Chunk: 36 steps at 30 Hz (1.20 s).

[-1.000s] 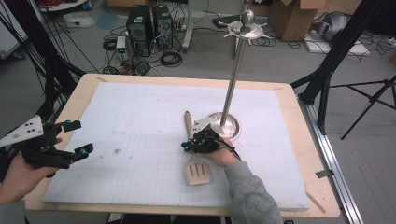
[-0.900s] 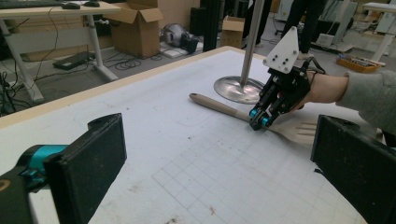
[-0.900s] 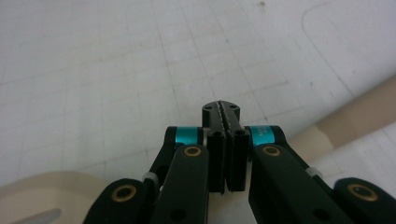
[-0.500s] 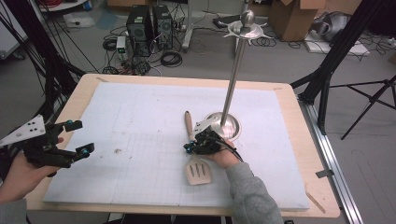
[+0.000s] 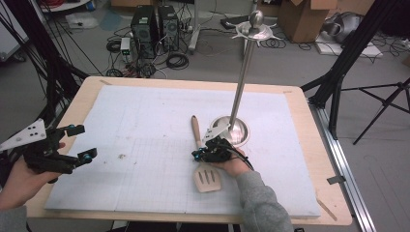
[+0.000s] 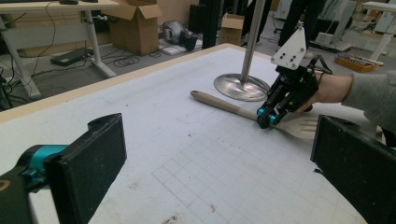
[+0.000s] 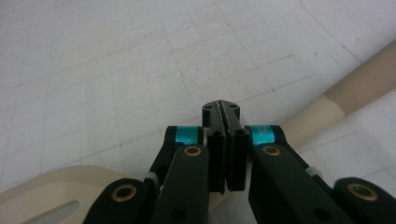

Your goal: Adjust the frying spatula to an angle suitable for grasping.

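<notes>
We are keeping our right gripper pressed shut over the spatula, lying unmoved beside the stand, while our left gripper is still hovering open, drifting slightly left.

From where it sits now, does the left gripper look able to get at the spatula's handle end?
Probably yes: the left gripper is open, and bare mat lies between it and the spatula; the right gripper sits nearer the blade.
</notes>
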{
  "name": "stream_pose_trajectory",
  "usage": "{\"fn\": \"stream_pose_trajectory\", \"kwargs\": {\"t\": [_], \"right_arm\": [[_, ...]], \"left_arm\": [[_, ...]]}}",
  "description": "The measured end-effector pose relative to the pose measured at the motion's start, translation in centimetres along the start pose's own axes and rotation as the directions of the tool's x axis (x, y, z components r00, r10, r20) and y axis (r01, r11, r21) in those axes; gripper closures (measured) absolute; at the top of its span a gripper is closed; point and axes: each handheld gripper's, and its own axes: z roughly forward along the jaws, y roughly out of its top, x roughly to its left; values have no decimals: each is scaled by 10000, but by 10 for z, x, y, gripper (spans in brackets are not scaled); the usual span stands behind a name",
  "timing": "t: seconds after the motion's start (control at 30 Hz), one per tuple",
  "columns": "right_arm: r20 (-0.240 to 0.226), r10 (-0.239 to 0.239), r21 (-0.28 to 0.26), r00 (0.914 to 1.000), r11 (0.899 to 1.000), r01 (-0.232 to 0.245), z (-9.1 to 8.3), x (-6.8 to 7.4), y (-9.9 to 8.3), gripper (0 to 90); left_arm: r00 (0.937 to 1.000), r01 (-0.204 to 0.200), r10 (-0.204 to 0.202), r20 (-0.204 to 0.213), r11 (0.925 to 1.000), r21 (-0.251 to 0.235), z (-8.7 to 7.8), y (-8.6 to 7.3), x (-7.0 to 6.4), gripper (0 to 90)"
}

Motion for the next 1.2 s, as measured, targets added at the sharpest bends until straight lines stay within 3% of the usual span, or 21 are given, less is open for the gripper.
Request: {"fn": "stream_pose_trajectory", "kwargs": {"t": [1.2], "right_arm": [[-568, 967, 33, 9937, 9953, -967, -27, 10, -28, 897]], "left_arm": [[9979, -123, 110, 632, 9997, 205, 25, 6, 0, 39]]}}
